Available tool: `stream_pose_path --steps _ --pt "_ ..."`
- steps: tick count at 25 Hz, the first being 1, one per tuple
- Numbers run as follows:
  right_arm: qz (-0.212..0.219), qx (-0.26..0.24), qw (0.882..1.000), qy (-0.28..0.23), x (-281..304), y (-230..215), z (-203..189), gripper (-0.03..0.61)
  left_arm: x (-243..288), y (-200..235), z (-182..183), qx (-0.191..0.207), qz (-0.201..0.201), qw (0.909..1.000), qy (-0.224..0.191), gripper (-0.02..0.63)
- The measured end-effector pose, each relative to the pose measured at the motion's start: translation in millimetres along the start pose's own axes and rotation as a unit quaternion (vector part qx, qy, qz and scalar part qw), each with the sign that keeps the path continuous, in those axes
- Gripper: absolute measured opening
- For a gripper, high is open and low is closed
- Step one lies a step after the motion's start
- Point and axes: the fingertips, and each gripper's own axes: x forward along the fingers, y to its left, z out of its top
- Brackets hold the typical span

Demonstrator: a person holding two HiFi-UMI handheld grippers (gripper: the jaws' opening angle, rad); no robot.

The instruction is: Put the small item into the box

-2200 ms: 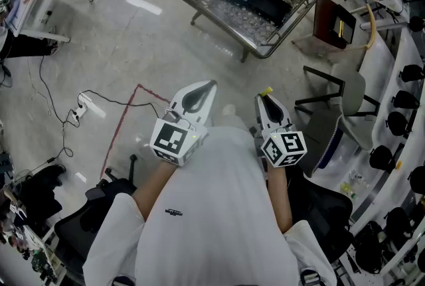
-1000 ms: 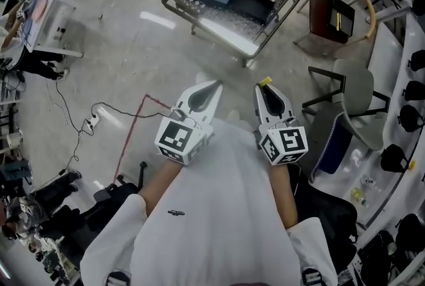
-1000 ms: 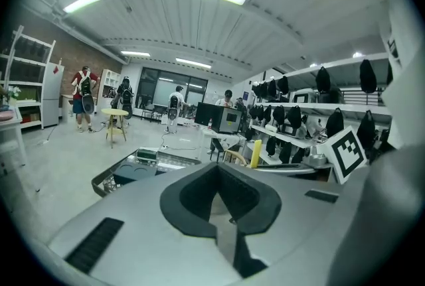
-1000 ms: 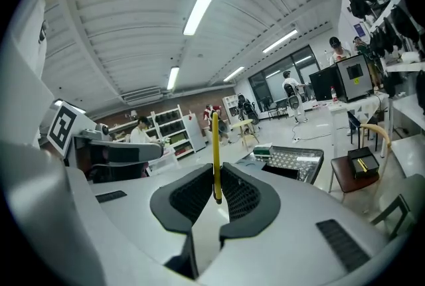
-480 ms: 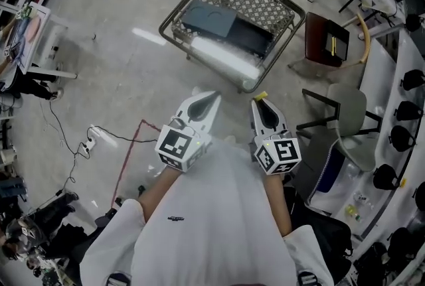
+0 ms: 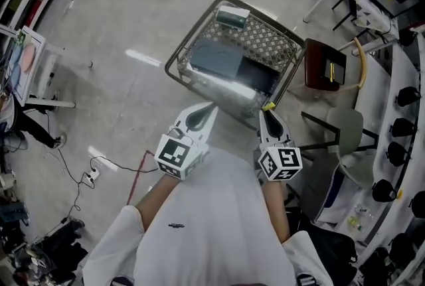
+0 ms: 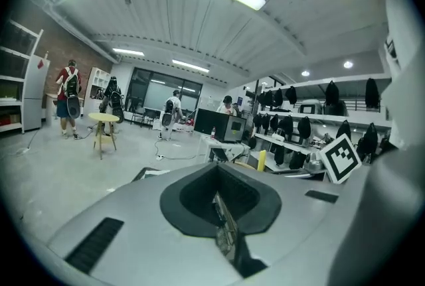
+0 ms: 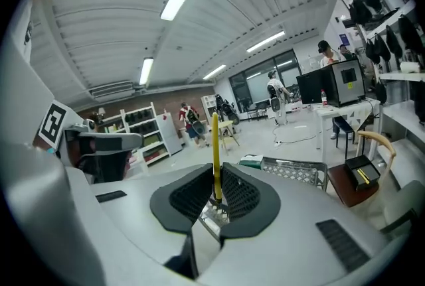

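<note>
Both tools have pale grey shells. The left tool (image 6: 207,109) and right tool (image 6: 267,112) each carry a white cube (image 6: 279,163) printed with black square markers. The right tool's pads (image 8: 240,196) are dark grey with a fine mesh texture, and the item (image 8: 215,152) between them is bright yellow. The basket (image 6: 279,46) is grey metal in a diamond lattice. It holds a slate-blue box (image 6: 217,61), a black box (image 6: 259,75) and a green-and-white pack (image 6: 232,16). The stool (image 6: 319,59) is dark red-brown, and the shirt (image 6: 212,212) is white. The floor (image 6: 119,19) is glossy pale grey with a thin red line (image 6: 137,175).
</note>
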Motion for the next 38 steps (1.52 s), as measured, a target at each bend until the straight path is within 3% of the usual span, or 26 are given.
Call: stream_pose_path --steps 9,16,27,38 --pt "-0.024 -0.002 1.000 -0.015 82.5 24.2 27.4 0.037 27.3 73.2 21.2 0.002 -0.042 0.9991 0.001 0.002" --pt "-0.028 -0.002 1.000 -0.009 101.3 10.9 39.6 0.037 56.3 84.7 30.1 -0.009 -0.051 0.9987 0.005 0.000" --pt "-0.004 -0.024 0.999 0.024 129.1 -30.6 33.0 0.037 103.1 87.0 37.0 -0.007 -0.028 0.9995 0.010 0.002" --pt "0.035 -0.075 0.994 0.069 166.0 -70.5 -8.7 0.037 153.6 91.3 2.6 -0.007 0.007 0.9992 0.039 0.001"
